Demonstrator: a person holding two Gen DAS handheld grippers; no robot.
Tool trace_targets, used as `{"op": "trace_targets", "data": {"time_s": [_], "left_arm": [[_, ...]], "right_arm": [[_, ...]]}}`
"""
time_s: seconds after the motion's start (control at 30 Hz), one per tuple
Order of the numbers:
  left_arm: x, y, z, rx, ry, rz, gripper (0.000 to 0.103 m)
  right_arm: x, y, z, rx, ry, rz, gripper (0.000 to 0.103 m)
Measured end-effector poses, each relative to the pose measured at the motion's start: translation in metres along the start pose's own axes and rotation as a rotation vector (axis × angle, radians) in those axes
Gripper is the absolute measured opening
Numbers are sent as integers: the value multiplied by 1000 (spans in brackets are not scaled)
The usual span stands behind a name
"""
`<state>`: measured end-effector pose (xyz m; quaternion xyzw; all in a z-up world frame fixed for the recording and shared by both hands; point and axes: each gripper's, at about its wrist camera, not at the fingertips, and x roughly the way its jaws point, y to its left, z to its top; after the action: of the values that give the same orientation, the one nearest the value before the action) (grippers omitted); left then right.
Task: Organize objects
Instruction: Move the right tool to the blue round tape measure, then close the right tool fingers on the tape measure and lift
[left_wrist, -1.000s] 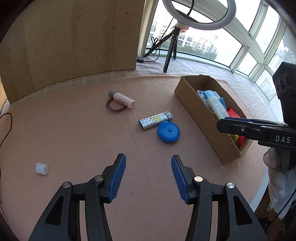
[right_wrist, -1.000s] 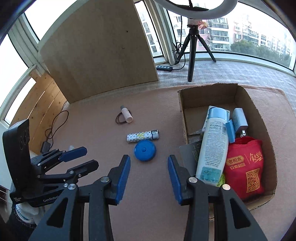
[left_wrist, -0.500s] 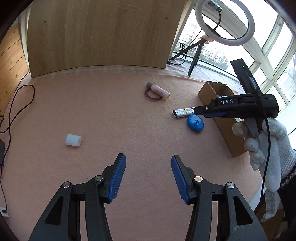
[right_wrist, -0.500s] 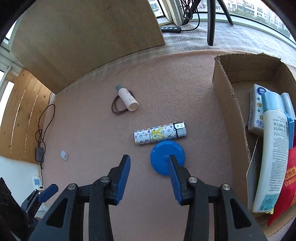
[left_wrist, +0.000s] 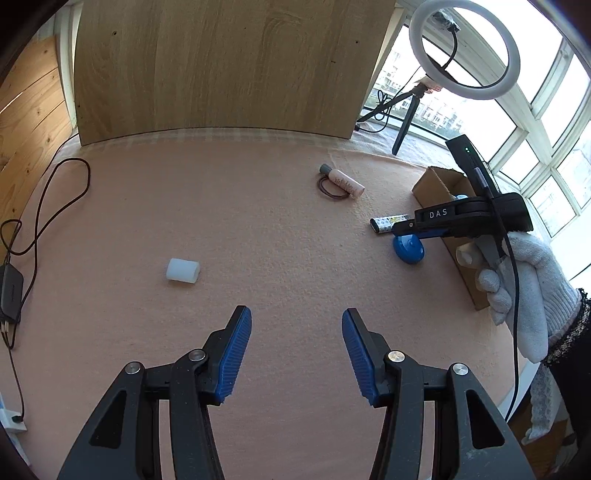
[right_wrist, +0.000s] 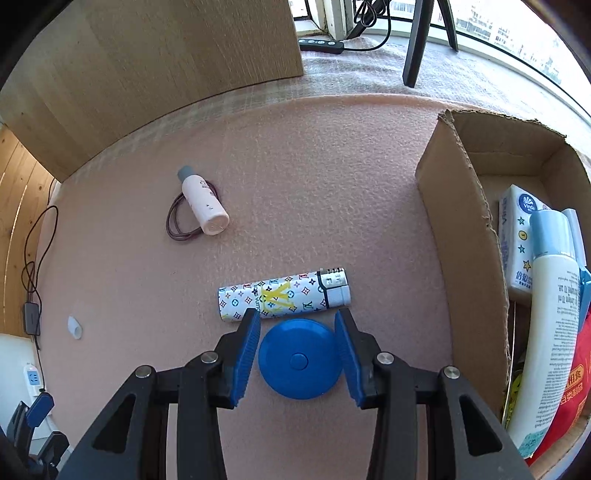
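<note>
A blue round disc (right_wrist: 300, 359) lies on the pink mat between the open jaws of my right gripper (right_wrist: 297, 332); the pads stand on either side of it, apart from it. Just beyond lies a patterned lighter (right_wrist: 284, 295). A small pink bottle (right_wrist: 202, 201) rests on a dark hair tie (right_wrist: 181, 221) further back. In the left wrist view my left gripper (left_wrist: 296, 325) is open and empty above the mat, with a white cap (left_wrist: 183, 270) ahead to its left. The right gripper (left_wrist: 461, 218) shows there over the disc (left_wrist: 408, 249).
An open cardboard box (right_wrist: 458, 206) at the right holds a white bottle (right_wrist: 550, 332), a tissue pack (right_wrist: 517, 236) and a red bag (right_wrist: 576, 398). A wooden board (left_wrist: 221, 66) stands at the back. Cables (left_wrist: 44, 206) run along the left. A ring light tripod (left_wrist: 465, 51) stands behind.
My right gripper has moved down and forward until its open jaws straddle the blue disc. My left gripper has swung left, bringing the white cap closer.
</note>
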<state>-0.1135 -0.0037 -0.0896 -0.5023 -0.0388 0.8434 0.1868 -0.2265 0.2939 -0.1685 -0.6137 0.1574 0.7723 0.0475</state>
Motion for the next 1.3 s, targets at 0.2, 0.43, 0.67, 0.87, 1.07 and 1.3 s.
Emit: {"op": "trace_targets", "data": {"time_s": [0.2,0.43,0.67,0.87,1.07,1.3], "left_arm": [[8,-6,0,20,11,-10,55],[35,-18,-4,60,63,-8,55],[65,-43,-5,104,100,-55,68],[89,-69,6,144,121,-118,76],[111,-86,16,168,143,-131,76],[122,-96,18,170,154,-160,75]], "right_arm": [[5,3,-13,0,51,72,38],[3,24,-48,-27,77,179,38],[-16,28,-80,-89,-15,205,50],[-26,24,-79,-122,-45,245,57],[-21,25,-75,-131,-20,245,57],[-12,25,-69,-122,24,270,57]]}}
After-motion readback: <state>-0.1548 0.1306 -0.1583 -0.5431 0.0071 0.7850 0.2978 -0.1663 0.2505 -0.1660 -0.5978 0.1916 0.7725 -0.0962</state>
